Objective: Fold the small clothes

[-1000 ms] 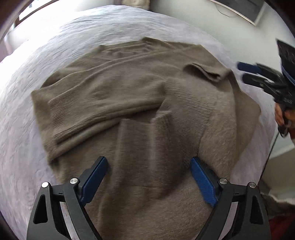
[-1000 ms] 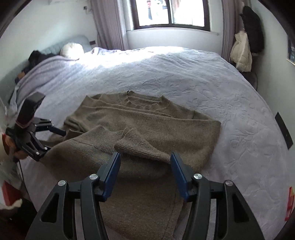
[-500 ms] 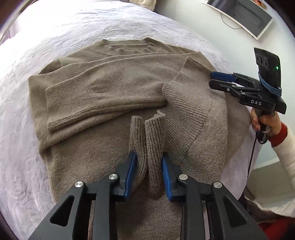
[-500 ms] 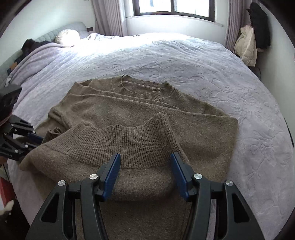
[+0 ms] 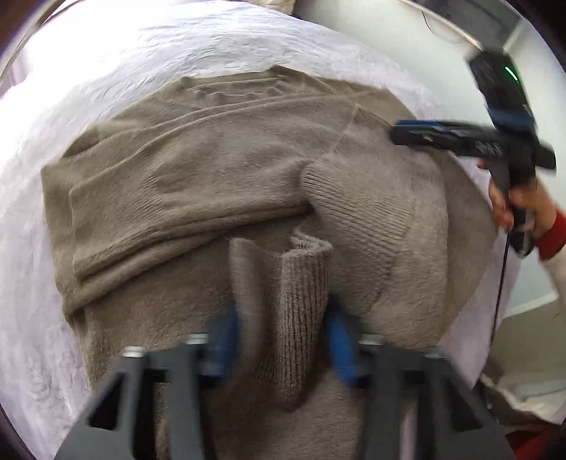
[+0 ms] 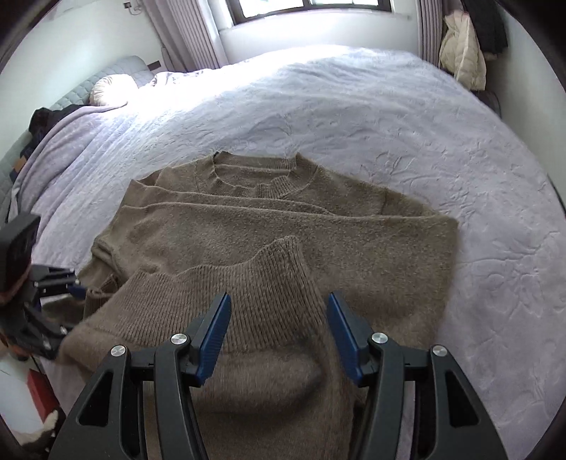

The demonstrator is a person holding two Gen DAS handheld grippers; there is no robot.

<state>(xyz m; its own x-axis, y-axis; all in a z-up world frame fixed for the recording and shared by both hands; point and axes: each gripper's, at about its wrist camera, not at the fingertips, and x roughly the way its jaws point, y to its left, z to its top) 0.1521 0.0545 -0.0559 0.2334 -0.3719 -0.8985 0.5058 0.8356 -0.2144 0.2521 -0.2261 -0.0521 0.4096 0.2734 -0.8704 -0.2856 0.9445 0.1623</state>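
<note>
A brown knit sweater [image 5: 198,177] lies on the bed, collar at the far side, sleeves folded across the body; it also shows in the right wrist view [image 6: 318,226]. My left gripper [image 5: 279,336] holds a bunched fold of the ribbed hem [image 5: 300,283] between its blue pads, lifted and blurred. My right gripper [image 6: 279,336] has its jaws apart around the hem's other end [image 6: 247,293], with cloth between the pads; it also shows in the left wrist view [image 5: 442,134], at the sweater's right edge.
A pale lavender textured bedspread [image 6: 389,124] covers the bed. A pillow [image 6: 109,88] and dark clothes lie at the headboard. A window and curtains [image 6: 191,32] stand beyond. Garments [image 6: 463,56] hang at the right wall.
My left gripper closed on a fold of the hem and has lifted it. The hem has come forward over the sweater's body. My right gripper has moved in over the hem.
</note>
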